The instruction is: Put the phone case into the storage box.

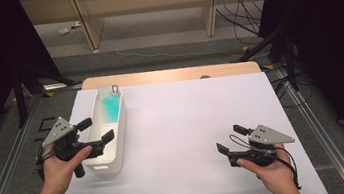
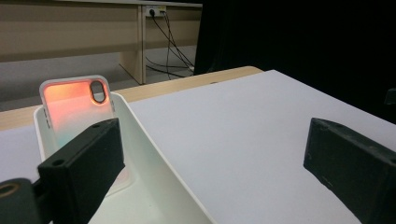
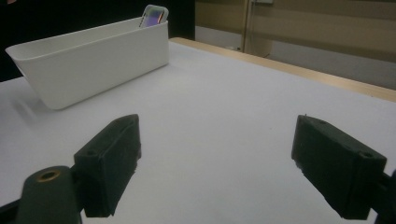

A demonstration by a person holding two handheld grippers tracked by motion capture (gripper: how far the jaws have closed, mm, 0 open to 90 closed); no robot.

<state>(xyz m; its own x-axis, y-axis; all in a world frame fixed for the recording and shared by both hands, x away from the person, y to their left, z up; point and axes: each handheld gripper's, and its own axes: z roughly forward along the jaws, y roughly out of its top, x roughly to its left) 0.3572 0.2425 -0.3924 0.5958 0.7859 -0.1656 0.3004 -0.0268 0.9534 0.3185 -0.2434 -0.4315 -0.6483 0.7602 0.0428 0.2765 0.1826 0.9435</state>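
A long white bin [image 1: 114, 146] stands on the left of the white table top [image 1: 193, 119]. A translucent phone case [image 1: 110, 105], teal in the high view and orange-pink in the left gripper view [image 2: 77, 107], leans upright against the bin's far end. My left gripper [image 1: 97, 129] is open over the bin's near half, one jaw above its inside, with nothing between the jaws [image 2: 217, 163]. My right gripper [image 1: 230, 138] is open and empty low over the table at the near right [image 3: 229, 163], pointing toward the bin [image 3: 93, 60] and the case [image 3: 154, 15].
The table top's wooden far edge [image 1: 172, 74] borders the floor, where cables [image 1: 179, 53] lie and wooden shelf legs [image 1: 212, 13] stand. Black drapes and stands flank both sides. Metal rails [image 1: 314, 118] run beside the table.
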